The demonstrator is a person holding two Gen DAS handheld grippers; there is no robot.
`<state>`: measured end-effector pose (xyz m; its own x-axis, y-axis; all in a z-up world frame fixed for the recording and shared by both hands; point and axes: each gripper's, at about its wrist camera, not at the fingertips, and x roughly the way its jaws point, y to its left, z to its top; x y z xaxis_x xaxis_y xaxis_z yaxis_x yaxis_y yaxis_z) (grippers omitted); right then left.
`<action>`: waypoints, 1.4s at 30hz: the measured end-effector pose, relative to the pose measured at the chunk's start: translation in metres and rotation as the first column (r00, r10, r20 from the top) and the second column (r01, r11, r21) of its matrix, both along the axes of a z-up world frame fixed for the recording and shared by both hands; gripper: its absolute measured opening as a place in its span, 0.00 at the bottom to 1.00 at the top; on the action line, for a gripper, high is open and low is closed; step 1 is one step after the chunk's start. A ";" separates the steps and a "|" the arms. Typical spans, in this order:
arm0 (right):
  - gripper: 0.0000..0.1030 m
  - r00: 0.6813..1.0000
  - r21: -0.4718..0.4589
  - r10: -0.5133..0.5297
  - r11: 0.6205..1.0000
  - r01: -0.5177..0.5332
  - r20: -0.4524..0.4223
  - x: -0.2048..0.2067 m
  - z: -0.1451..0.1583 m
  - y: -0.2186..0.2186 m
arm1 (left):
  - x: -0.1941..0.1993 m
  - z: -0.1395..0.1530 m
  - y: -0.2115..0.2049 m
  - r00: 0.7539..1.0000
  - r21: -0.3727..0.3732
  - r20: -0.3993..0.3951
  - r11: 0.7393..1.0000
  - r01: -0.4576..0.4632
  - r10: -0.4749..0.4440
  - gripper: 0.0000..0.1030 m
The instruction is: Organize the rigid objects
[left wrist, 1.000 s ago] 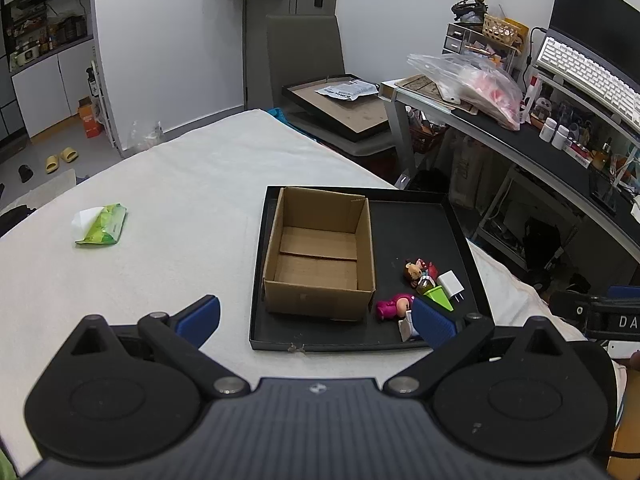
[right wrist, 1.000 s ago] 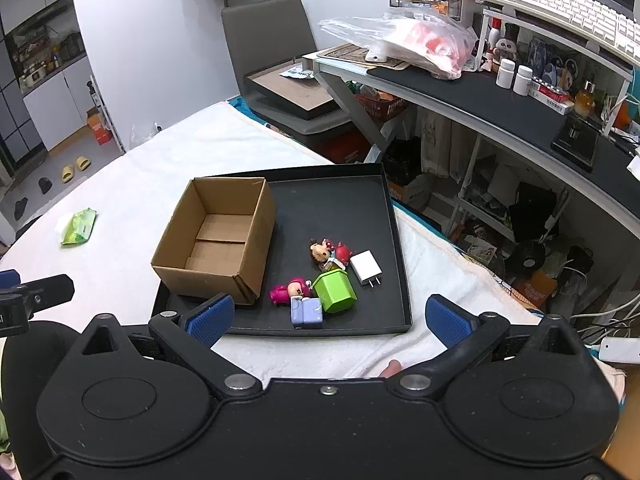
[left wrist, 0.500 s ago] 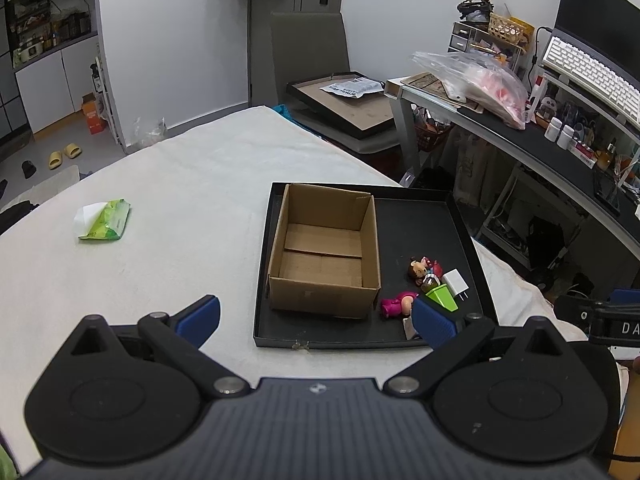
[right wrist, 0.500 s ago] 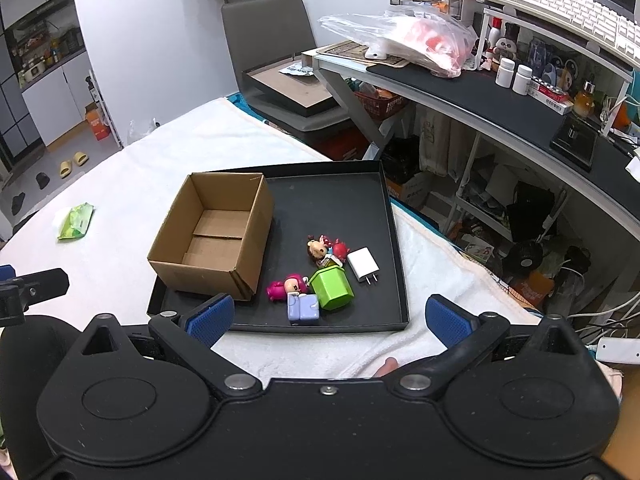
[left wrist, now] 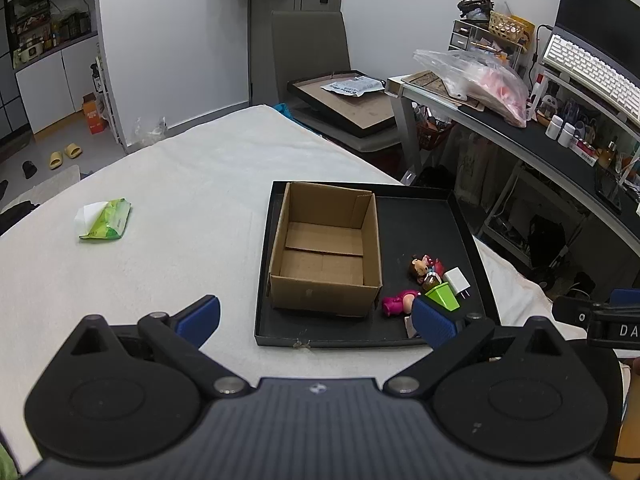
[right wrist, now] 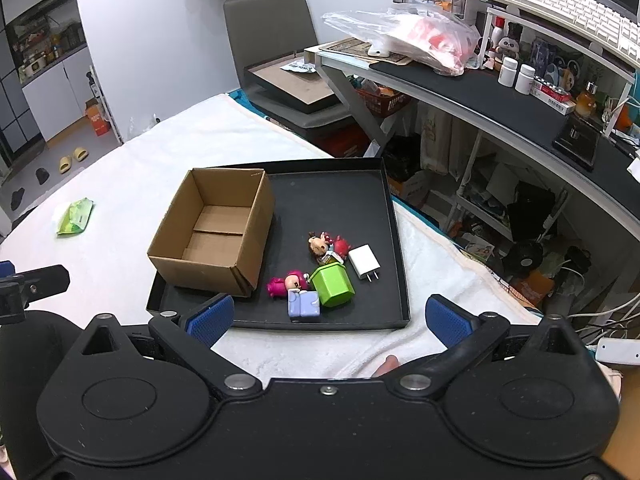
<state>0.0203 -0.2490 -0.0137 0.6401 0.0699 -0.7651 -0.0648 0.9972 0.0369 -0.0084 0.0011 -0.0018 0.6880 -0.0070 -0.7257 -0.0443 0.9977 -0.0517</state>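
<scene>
A black tray [right wrist: 352, 184] [left wrist: 416, 216] lies on the white-covered table. An open cardboard box [right wrist: 216, 232] [left wrist: 326, 248], with nothing in it, stands on the tray's left half. Right of the box lie a pink doll [right wrist: 286, 283] [left wrist: 396, 302], a red-and-brown figure [right wrist: 326, 244] [left wrist: 424, 266], a green cup-shaped toy [right wrist: 332, 284] [left wrist: 442, 296], a lilac block [right wrist: 304, 305] and a white charger [right wrist: 364, 261] [left wrist: 457, 280]. My left gripper [left wrist: 316, 316] hovers open near the tray's front edge. My right gripper [right wrist: 326, 316] is open too, held above the tray's near edge.
A green tissue pack [left wrist: 105, 219] [right wrist: 75, 216] lies on the table to the left. A desk [right wrist: 500, 96] with a plastic bag, bottles and a keyboard runs along the right. A grey chair [left wrist: 310, 52] and a framed board [left wrist: 352, 100] stand behind the table.
Both grippers have drawn back and risen a little, so the tray and box sit slightly farther away. Nothing on the tray has moved.
</scene>
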 end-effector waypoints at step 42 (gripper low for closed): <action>1.00 0.996 0.035 -0.046 0.998 0.049 -0.072 0.036 -0.038 -0.020 | 0.036 -0.031 0.002 0.997 0.007 -0.069 1.000 -0.020 0.021 0.98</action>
